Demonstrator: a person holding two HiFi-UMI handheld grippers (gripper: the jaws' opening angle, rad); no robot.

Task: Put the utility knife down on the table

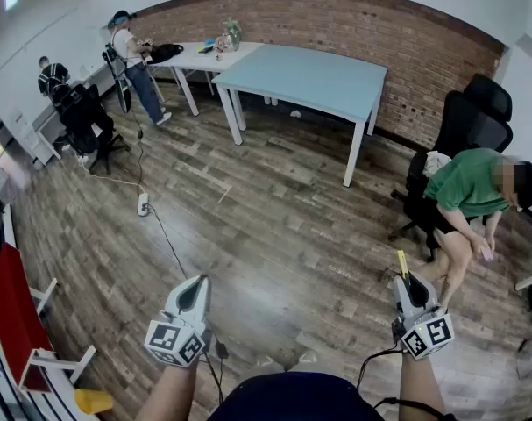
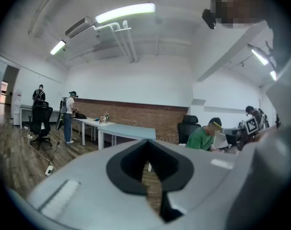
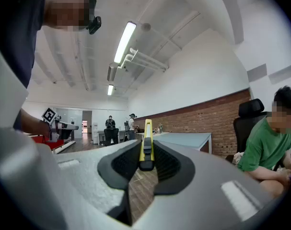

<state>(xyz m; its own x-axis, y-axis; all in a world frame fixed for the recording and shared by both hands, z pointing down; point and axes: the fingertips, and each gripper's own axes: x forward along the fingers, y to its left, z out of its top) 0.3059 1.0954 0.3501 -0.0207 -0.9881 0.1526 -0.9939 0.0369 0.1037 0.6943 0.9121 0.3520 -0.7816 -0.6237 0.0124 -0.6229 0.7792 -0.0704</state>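
Observation:
A yellow utility knife [image 1: 403,263] sticks forward out of my right gripper [image 1: 409,281], which is shut on it and held level over the wooden floor at the lower right of the head view. In the right gripper view the knife [image 3: 146,131] stands upright between the dark pads [image 3: 123,164], its black slider facing me. My left gripper [image 1: 195,283] hovers at the lower left, its jaws meeting at the tip with nothing in them. The left gripper view shows its tips [image 2: 147,141] together. A light blue table [image 1: 305,77] stands far ahead by the brick wall.
A white table [image 1: 195,57] with small items adjoins the blue one. A person in green [image 1: 467,187] sits bent over on a black chair [image 1: 476,112] at the right. A power strip [image 1: 143,204] and its cable lie on the floor. Two people stand far left.

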